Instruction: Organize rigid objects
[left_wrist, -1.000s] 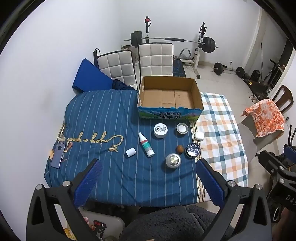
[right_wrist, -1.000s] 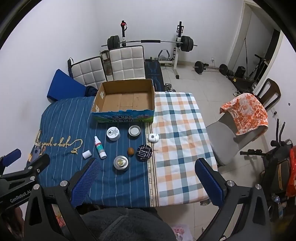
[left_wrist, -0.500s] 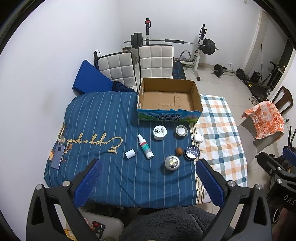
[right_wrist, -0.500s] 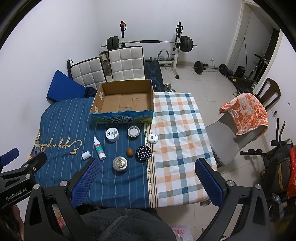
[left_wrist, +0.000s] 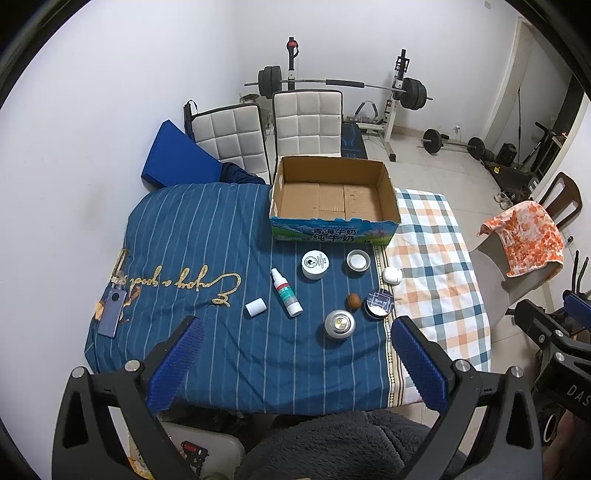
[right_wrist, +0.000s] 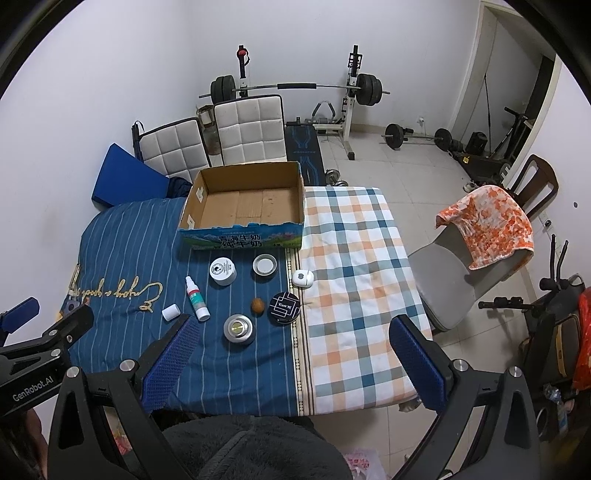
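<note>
Left wrist view: left gripper (left_wrist: 295, 363) wide, empty, above the table's near edge. Mid-table, tin (left_wrist: 340, 324), bottle (left_wrist: 287, 292) and jar (left_wrist: 315, 264): judged light, stiff, slippery; grip across sides. Box (left_wrist: 334, 225) at far edge. Right gripper (right_wrist: 291, 365) likewise wide.

We look down from high above the near edge of the surface (left_wrist: 221, 369); the left wrist view sits leftward, the right wrist view rightward; both share the cardboard box (left_wrist: 334, 218) (right_wrist: 243, 221).
</note>
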